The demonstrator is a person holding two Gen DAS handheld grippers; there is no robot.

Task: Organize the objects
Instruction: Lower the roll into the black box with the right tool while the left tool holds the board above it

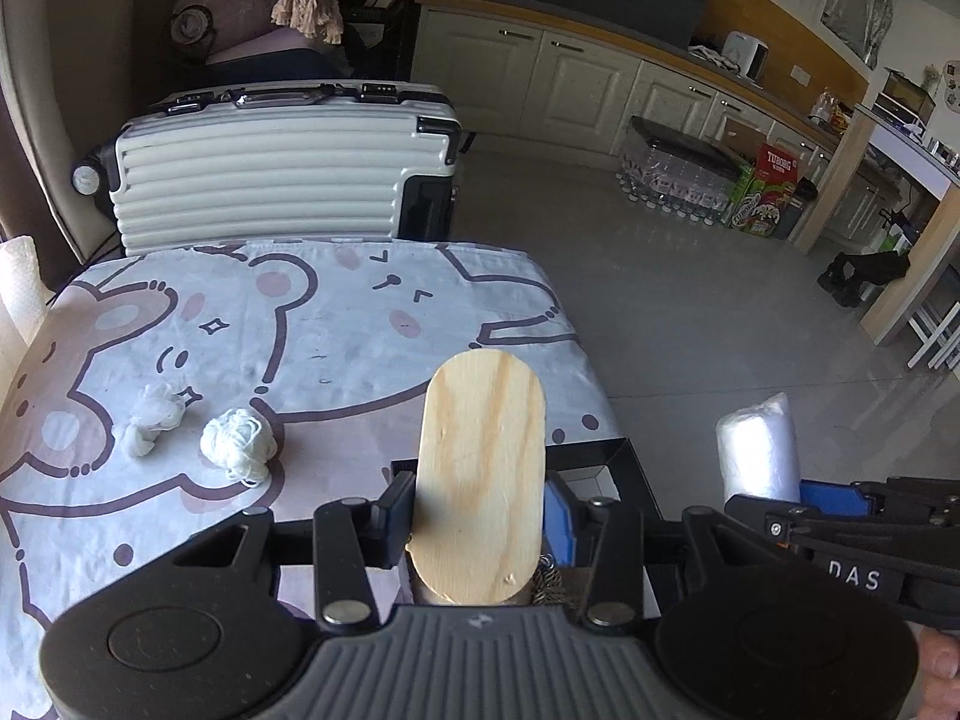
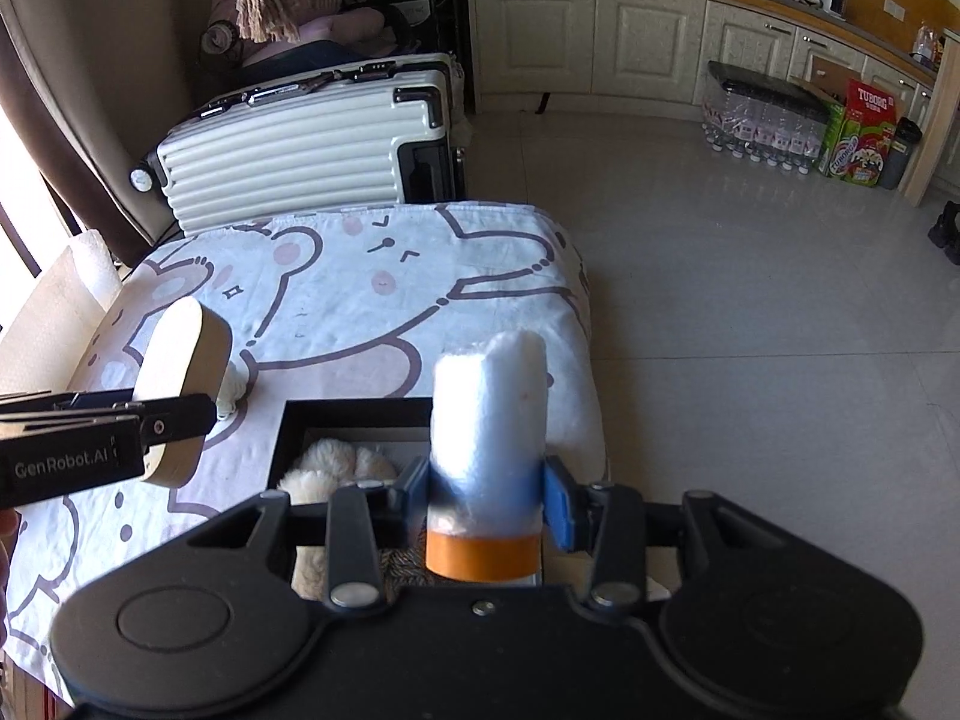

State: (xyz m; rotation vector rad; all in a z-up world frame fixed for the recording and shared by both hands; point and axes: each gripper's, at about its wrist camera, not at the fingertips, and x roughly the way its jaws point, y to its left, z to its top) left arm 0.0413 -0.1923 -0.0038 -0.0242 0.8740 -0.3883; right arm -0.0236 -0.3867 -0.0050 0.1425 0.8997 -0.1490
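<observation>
The left claw (image 1: 480, 510) grips an oval wooden board (image 1: 483, 474) upright. The right claw (image 2: 486, 495) clamps a white wrapped roll (image 2: 489, 414) above the black box (image 2: 354, 414). Ahead-left of the left claw, 2 thread bundles (image 1: 240, 444) lie on the counter (image 1: 336, 324).

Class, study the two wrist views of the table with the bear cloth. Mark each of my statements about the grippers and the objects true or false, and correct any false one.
1. The left gripper is shut on an oval wooden piece. True.
2. The right gripper is open and holds nothing. False: it is shut on a white roll with an orange band.
3. Two white yarn bundles lie on the tablecloth. True.
4. The black box is closed with a lid. False: it is open, with something fluffy inside.
5. A suitcase stands beyond the table. True.
</observation>
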